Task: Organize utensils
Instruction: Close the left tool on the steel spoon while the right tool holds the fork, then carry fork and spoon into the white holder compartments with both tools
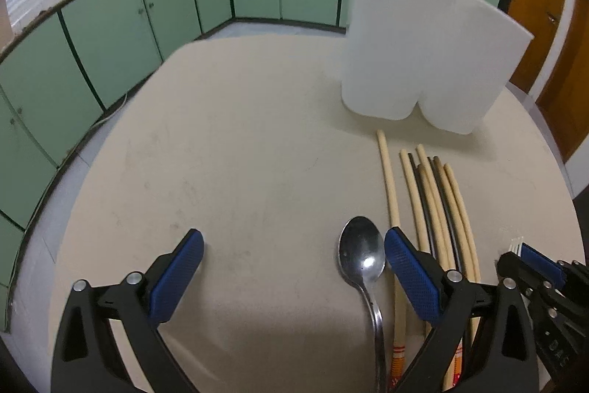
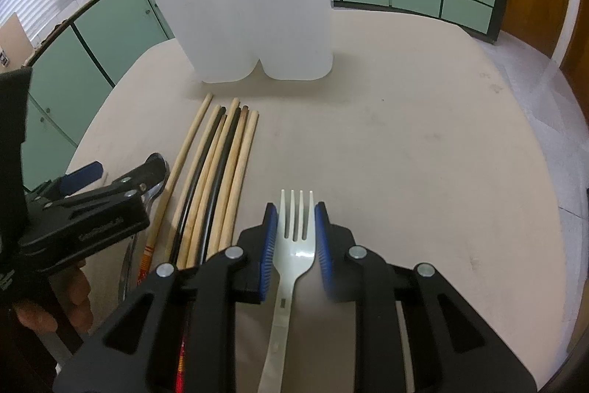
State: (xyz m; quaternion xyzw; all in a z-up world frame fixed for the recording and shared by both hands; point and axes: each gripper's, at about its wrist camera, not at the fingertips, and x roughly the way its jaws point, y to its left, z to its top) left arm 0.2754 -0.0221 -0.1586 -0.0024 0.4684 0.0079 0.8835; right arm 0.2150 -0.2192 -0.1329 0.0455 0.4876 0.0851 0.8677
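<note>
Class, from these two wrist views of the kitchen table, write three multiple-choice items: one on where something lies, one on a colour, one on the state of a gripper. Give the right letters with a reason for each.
1. Where does the shiny metal spoon lie?
A. Inside the white holder
B. On the table, left of the chopsticks
C. On the counter by the tap

2. What colour is the plastic fork?
A. White
B. Red
C. Black

3. How does the right gripper stand?
A. Wide open, nothing between its pads
C. Lifted high above the table
B. Narrowed around the fork's head

Answers: 1 B, its bowl rests on the beige table beside the row of wooden and black chopsticks. 2 A, pale against the blue pads. 3 B, the pads flank the fork closely, though contact is unclear. The left gripper is open; the tall white two-compartment holder stands behind.
</note>
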